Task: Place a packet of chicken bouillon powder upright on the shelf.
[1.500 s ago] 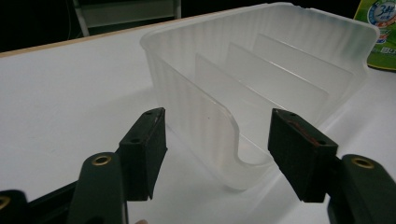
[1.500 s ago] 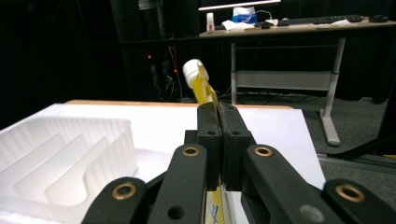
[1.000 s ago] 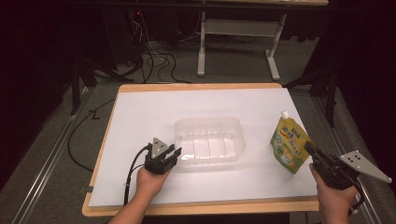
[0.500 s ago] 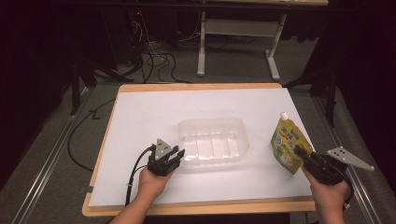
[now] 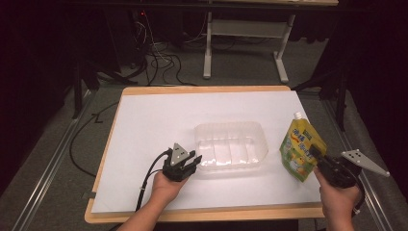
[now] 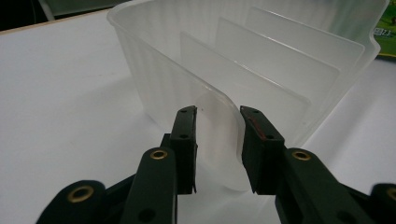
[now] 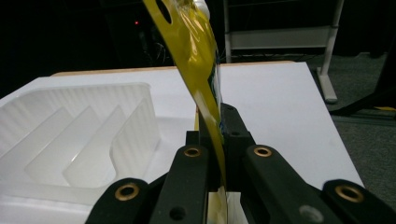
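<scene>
While the right claw [image 5: 318, 159] pinches the yellow pouch [image 5: 301, 150] upright at centre right, the left claw [image 5: 188, 161], jaws narrowly apart, straddles the clear tray's [image 5: 231, 144] near wall mid-frame, so loading seemingly remains ahead.

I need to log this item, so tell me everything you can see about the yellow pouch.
The yellow pouch is a glossy, flexible spouted pack with green printing and a white cap at its top corner. It is upright, leaning slightly, right of the clear plastic tray and apart from it. The right gripper is clamped on its edge.
</scene>
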A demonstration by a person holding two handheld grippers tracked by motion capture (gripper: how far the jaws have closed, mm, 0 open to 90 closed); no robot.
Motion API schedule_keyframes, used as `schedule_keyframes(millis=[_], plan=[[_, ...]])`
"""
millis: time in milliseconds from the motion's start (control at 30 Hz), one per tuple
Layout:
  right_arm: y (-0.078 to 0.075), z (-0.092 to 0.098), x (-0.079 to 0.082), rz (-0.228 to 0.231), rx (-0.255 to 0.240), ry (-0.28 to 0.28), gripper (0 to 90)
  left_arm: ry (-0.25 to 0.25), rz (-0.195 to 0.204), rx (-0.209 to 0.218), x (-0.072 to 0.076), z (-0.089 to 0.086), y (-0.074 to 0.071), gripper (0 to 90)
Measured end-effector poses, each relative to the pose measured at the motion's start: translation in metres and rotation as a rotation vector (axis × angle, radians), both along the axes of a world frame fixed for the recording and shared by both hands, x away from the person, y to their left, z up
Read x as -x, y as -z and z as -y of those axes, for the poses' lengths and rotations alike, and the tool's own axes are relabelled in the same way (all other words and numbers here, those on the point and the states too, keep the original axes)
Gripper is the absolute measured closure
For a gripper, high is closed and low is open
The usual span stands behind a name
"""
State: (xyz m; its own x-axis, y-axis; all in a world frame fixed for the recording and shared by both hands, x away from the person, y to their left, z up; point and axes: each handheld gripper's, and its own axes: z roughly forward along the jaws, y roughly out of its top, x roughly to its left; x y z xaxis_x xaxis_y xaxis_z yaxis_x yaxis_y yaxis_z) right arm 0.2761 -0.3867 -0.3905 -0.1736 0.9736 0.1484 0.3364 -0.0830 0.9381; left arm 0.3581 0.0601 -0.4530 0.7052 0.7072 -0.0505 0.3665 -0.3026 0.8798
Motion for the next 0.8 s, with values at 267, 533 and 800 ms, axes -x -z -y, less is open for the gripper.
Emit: schedule_keyframes(millis=[267, 533, 800], plan=[[-0.011, 0.0, 0.005, 0.049, -0.021, 0.032, 90.0, 0.015, -0.001, 0.009, -0.003, 0.012, 0.001, 68.2], [-0.038, -0.003, 0.014, 0.134, -0.056, 0.027, 90.0, 0.036, 0.002, 0.013, -0.003, 0.015, 0.0, 61.6], [-0.063, -0.012, 0.02, 0.201, -0.047, -0.004, 90.0, 0.048, 0.041, 0.042, 0.005, 0.005, -0.006, 55.6]])
